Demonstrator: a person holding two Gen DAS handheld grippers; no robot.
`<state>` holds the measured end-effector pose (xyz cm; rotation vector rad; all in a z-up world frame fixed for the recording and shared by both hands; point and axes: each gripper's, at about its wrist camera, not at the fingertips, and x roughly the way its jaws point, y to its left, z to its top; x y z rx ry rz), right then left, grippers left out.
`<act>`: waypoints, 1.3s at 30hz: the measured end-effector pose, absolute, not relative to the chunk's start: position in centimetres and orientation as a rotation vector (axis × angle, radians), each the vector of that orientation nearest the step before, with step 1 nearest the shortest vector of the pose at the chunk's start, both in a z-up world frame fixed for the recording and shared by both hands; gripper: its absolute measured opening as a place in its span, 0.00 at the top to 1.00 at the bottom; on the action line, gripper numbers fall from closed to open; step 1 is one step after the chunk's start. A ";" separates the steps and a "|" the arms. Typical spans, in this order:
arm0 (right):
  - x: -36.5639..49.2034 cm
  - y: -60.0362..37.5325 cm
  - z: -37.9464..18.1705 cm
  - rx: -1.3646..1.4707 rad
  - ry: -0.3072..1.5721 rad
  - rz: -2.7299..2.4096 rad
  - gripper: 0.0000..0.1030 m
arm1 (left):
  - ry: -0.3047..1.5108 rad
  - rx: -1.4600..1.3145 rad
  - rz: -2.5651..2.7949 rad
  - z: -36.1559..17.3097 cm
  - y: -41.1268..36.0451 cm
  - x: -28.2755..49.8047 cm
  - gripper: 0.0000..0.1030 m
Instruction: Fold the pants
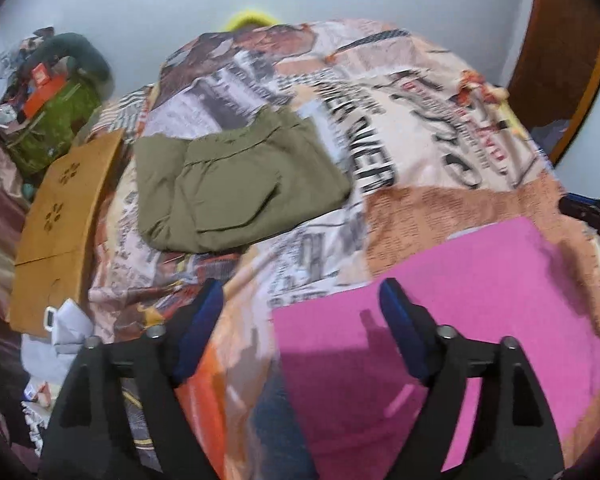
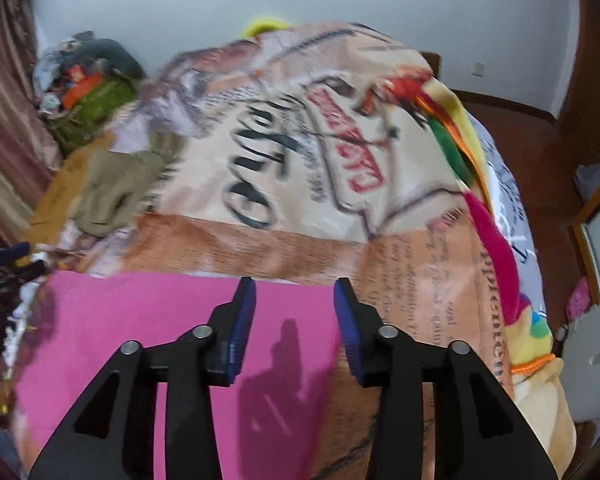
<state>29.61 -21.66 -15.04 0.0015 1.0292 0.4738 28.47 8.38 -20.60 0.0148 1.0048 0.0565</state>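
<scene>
The olive pants (image 1: 236, 184) are lying folded beyond the pink mat (image 1: 480, 300), looking finished, while the left gripper (image 1: 300, 316) and right gripper (image 2: 294, 312) are hovering spread and empty

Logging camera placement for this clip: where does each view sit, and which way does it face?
Left wrist: on the left hand-held gripper, angled down over the bed at olive pants and pink cloth; both own fingers show, open.
Right wrist: on the right hand-held gripper, angled down at the pink cloth; own fingers apart, empty.
Shared: pants, pink cloth, blanket.
</scene>
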 end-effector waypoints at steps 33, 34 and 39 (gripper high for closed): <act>23.0 -12.4 -19.1 -0.194 1.237 0.750 0.23 | 1.177 0.039 -0.046 -25.0 4.1 27.2 0.09; 22.7 -12.7 -19.0 -0.190 1.236 0.744 0.23 | 1.177 0.036 -0.040 -25.0 4.1 26.9 0.09; 21.3 -14.6 -18.5 -0.161 1.236 0.712 0.23 | 1.162 0.015 -0.023 -24.5 4.2 24.8 0.09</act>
